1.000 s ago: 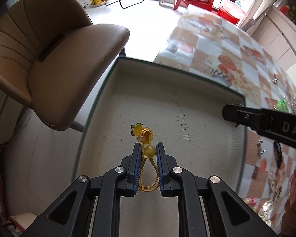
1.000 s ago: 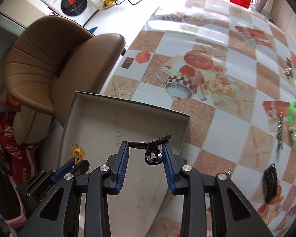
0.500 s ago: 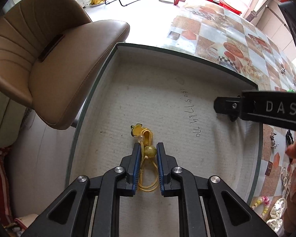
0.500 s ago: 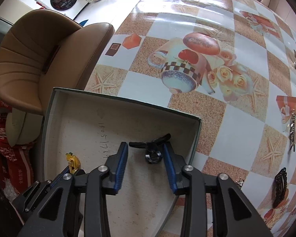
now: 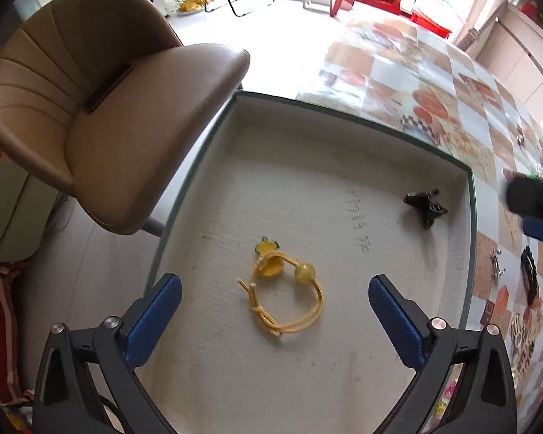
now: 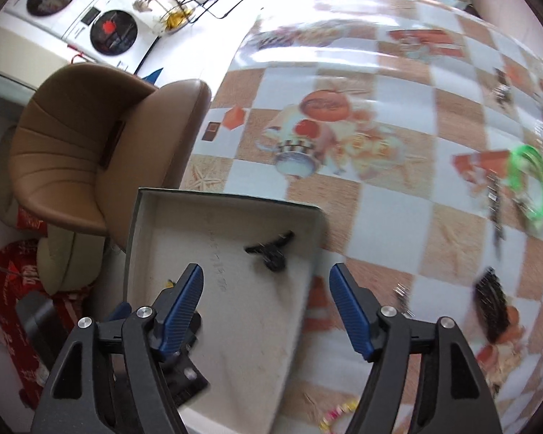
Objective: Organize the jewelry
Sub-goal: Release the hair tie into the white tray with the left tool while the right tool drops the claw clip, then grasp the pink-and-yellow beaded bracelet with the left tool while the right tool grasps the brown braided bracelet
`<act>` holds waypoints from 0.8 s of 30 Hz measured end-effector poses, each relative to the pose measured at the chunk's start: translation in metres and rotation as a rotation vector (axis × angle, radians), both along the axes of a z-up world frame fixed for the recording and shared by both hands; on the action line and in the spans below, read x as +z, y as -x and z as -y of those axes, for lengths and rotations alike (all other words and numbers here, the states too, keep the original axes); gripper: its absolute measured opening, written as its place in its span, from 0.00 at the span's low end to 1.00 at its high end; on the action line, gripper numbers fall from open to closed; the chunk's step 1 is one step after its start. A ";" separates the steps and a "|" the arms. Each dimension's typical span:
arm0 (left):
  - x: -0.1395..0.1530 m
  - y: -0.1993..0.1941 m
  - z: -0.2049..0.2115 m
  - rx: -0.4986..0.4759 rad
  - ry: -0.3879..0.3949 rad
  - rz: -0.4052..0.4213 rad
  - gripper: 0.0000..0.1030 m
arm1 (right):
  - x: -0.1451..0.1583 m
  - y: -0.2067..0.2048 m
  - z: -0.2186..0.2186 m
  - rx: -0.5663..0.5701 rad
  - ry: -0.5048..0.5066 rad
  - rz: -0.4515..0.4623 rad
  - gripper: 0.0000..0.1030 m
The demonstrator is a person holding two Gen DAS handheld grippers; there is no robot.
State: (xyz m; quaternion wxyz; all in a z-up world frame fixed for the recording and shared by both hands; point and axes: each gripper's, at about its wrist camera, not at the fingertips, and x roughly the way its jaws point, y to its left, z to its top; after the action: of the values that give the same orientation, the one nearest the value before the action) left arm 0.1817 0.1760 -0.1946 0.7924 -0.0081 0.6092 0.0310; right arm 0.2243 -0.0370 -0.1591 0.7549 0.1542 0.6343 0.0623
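Both pieces dropped in the tray; your tongs are spreading, nothing between them.

The tray (image 5: 468,238) overhangs the table edge, so a knock from your left gripper (image 5: 275,320) or right gripper (image 6: 266,302) could tip it, spilling the yellow bracelet (image 5: 286,296) and black clip (image 5: 425,206).

box (image 5: 344,119): 1 | yellow beaded hair tie (image 5: 284,294): 1 | black hair clip (image 5: 425,206): 1 | tan chair (image 5: 101,108): 1 | green bangle (image 6: 532,184): 1 | washing machines (image 6: 114,30): 2
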 end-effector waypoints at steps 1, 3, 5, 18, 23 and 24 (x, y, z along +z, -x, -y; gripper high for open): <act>0.001 0.000 0.002 -0.005 -0.009 -0.001 1.00 | 0.003 0.008 0.007 -0.011 0.004 -0.002 0.76; 0.006 0.004 0.005 -0.014 -0.024 0.004 1.00 | 0.010 0.027 0.026 -0.047 0.012 -0.012 0.77; 0.013 0.008 0.011 -0.031 -0.034 0.011 1.00 | 0.013 0.044 0.047 -0.088 0.017 -0.028 0.79; 0.054 0.070 0.085 -0.220 0.017 -0.002 1.00 | 0.017 0.188 0.167 -0.381 0.062 -0.133 0.91; 0.057 0.100 0.122 -0.264 0.016 -0.018 1.00 | 0.015 0.206 0.191 -0.349 0.113 -0.184 0.91; 0.056 0.105 0.129 -0.263 0.011 -0.027 1.00 | 0.012 0.207 0.194 -0.332 0.123 -0.189 0.91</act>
State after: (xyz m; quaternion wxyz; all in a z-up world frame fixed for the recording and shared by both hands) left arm 0.0770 0.0467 -0.1384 0.7813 0.0682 0.6157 -0.0764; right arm 0.0176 -0.2308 -0.1467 0.6999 0.2154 0.6709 -0.1168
